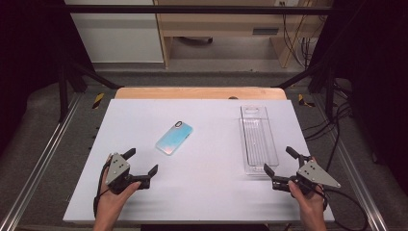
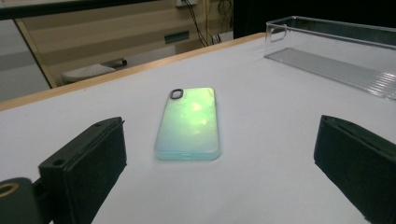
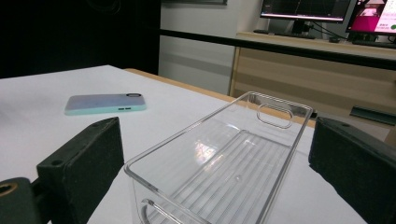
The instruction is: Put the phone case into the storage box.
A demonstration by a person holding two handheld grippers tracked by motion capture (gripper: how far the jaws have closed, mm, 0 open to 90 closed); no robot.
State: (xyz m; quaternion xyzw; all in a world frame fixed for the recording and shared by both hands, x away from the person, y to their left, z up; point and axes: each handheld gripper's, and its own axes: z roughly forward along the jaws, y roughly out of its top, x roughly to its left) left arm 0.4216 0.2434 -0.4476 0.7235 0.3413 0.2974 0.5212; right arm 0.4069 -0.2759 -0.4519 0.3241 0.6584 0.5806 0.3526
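Two hand-held grippers sit at the near edge of a white table (image 1: pixel 202 192), one at each side. At the near left, the left gripper (image 1: pixel 143 161) rests with its jaws spread wide and nothing between them; its own view looks straight at the phone case (image 2: pixel 189 123), which lies flat, camera cut-out toward the far side, near the jaws but apart from them. From above the phone case (image 1: pixel 174 137) lies left of the table's middle, slanted, its back a pale blue-green sheen; no brand or writing can be read on it. Further right, the clear plastic tray (image 1: pixel 258 139) lies lengthwise toward the far edge, ribbed on its floor, with an oval handle slot in its far end wall. At the near right, the right gripper (image 1: pixel 280 160) also stands with jaws apart and empty, just beside the tray's near end; in its own view the clear plastic tray (image 3: pixel 224 154) reaches between the jaws, its near end cut off at the bottom, so whether a pad touches the wall is hard to tell, though it looks clear. Beyond the table, monitors (image 3: pixel 327 11) glow on a wooden desk, their text too small to read.
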